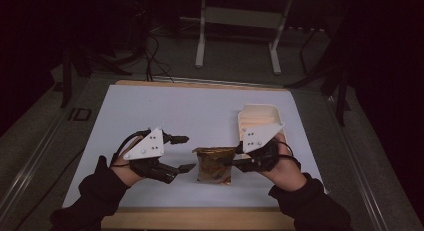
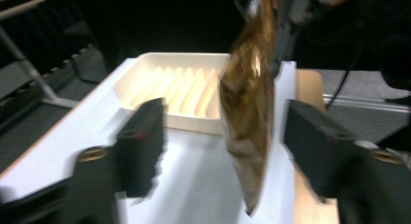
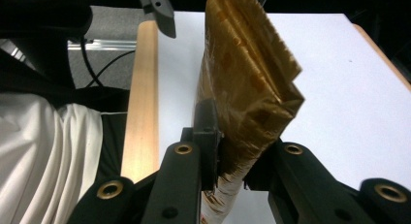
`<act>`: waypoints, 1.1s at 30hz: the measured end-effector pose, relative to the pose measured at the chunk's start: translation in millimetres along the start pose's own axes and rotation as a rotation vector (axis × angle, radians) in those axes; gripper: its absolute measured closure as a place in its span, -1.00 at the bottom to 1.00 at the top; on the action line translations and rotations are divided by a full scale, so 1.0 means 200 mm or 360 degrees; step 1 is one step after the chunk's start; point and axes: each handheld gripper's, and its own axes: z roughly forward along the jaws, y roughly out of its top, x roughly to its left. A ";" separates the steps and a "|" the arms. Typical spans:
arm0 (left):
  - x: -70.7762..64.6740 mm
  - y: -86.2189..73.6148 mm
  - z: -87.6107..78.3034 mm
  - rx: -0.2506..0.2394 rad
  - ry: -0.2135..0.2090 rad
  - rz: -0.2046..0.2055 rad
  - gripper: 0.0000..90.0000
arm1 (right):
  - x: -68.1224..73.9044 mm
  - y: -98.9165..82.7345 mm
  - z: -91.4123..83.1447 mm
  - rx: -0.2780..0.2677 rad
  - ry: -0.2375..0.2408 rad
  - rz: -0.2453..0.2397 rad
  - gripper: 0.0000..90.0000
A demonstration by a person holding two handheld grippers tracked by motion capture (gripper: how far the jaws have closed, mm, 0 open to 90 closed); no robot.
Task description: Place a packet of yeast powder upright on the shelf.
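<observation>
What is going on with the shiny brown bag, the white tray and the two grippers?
brown bag: held up off the table by one edge, still sealed as far as I can tell.
white tray: resting on the table, empty, open side up.
right gripper: shut on the brown bag's edge.
left gripper: open, jaws wide apart, holding nothing, next to the bag.

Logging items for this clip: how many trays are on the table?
1. The white ribbed tray lies on the table's far right, beyond the right gripper that clamps the brown pouch.
</observation>
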 end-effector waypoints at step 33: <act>-0.02 -0.45 -0.01 0.0033 0.0034 -0.0523 -0.97 | -0.40 -0.15 -0.50 -0.0167 -0.0370 -0.0056 0.76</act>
